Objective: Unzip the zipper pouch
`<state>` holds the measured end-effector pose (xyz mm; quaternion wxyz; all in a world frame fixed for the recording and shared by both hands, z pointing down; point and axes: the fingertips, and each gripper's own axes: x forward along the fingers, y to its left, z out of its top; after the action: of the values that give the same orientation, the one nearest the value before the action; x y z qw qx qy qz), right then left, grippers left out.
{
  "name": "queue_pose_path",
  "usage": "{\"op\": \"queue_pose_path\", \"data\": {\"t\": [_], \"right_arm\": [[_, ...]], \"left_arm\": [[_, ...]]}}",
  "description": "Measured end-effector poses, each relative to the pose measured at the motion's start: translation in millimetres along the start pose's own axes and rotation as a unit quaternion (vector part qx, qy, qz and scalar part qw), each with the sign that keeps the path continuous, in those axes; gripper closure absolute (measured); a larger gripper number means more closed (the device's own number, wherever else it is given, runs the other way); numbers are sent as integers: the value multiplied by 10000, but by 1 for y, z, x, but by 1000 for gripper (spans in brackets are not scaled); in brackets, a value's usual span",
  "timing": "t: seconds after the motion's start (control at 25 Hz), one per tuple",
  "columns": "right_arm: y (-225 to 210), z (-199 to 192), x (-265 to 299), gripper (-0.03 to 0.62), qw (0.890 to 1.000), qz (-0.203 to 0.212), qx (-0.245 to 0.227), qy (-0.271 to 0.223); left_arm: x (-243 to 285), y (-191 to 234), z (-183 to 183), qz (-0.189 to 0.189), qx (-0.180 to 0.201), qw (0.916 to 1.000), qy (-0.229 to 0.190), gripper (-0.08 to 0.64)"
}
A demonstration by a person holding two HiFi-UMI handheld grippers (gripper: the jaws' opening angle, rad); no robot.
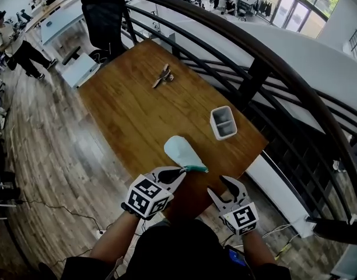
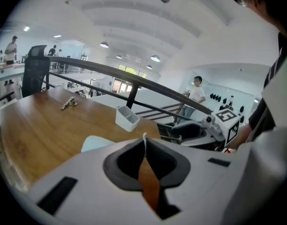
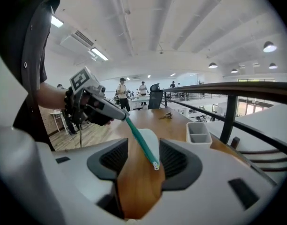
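The person holds both grippers low and close in front of the body, forearms reaching forward from the bottom of the head view. The left gripper (image 1: 179, 171) has its jaws pressed together, pinching the near corner of the zipper pouch (image 1: 179, 149). The right gripper (image 1: 220, 186) sits just beside it, to the right and slightly nearer the body, jaws spread apart and pressing on nothing.

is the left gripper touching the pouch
Touching: the right gripper view shows the left gripper shut on the teal zipper edge of the pouch.
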<state>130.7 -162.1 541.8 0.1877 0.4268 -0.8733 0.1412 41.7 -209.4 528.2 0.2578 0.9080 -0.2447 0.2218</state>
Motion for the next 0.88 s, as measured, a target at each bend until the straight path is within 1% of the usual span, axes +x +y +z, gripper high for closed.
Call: {"op": "queue_pose_path", "data": {"t": [0.12, 0.2, 0.28, 0.4, 0.52, 0.6, 0.68, 0.76, 0.84, 0.88], "right_arm": [[11, -11, 4, 353, 9994, 254, -223, 78], [14, -21, 8, 345, 9982, 249, -502, 194], [12, -29, 16, 344, 9952, 222, -899, 313], [11, -34, 32, 342, 9871, 392, -1474, 494], [19, -41, 47, 339, 9743, 785, -1966, 773], [25, -48, 57, 339, 9661, 988, -2188, 944], [28, -50, 68, 364, 9618, 1080, -2294, 1034], [32, -49, 79, 401, 9594, 1168, -2338, 1057], [38, -48, 88, 422, 9572, 1273, -2374, 1062], [43, -46, 91, 468, 9557, 1316, -2412, 1059]], "left_arm": [[-10, -14, 7, 19, 27, 9999, -147, 534], [-17, -23, 7, 84, 132, 9997, -211, 534], [-23, -26, 6, 187, 163, 9994, -258, 534], [-34, -24, 0, 262, -96, 9988, -392, 534], [-47, -18, -7, 356, -492, 9965, -566, 534], [-55, -11, -12, 482, -676, 9945, -645, 534], [-64, -3, -15, 623, -756, 9928, -691, 534], [-72, 6, -17, 759, -835, 9907, -755, 534], [-80, 14, -20, 851, -942, 9884, -836, 534], [-84, 17, -21, 885, -995, 9872, -879, 534]]}}
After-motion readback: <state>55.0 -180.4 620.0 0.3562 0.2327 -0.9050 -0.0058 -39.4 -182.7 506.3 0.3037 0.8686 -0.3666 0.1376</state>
